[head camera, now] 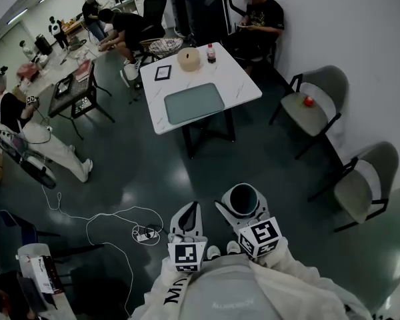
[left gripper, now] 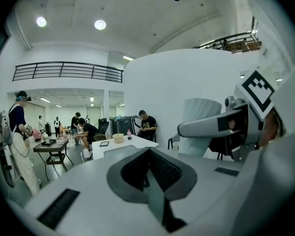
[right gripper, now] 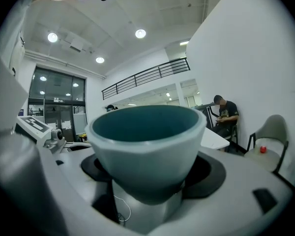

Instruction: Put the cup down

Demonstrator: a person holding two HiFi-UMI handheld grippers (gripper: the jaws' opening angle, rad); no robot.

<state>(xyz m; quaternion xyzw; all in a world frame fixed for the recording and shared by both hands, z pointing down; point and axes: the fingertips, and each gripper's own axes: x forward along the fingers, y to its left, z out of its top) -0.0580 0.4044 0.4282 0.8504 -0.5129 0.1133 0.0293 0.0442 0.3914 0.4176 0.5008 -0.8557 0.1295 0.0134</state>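
Note:
A cup (right gripper: pixel 147 146), white outside and teal inside, stands upright between the jaws of my right gripper (right gripper: pixel 150 173), which is shut on its lower part. In the head view the cup (head camera: pixel 242 199) and the right gripper (head camera: pixel 241 210) are low in the middle, over the dark floor and well short of the white table (head camera: pixel 243 89). My left gripper (head camera: pixel 186 220) hangs just left of it with jaws together and nothing between them. In the left gripper view that gripper (left gripper: pixel 150 173) is shut, and the cup (left gripper: pixel 198 127) shows at the right.
On the table lie a grey mat (head camera: pixel 194 103), a tablet (head camera: pixel 164 72), a round box (head camera: pixel 188 58) and a bottle (head camera: pixel 211 53). Two chairs (head camera: pixel 317 102) (head camera: pixel 363 185) stand by the right wall. A power strip with cable (head camera: pixel 145 233) lies on the floor. Several people sit around.

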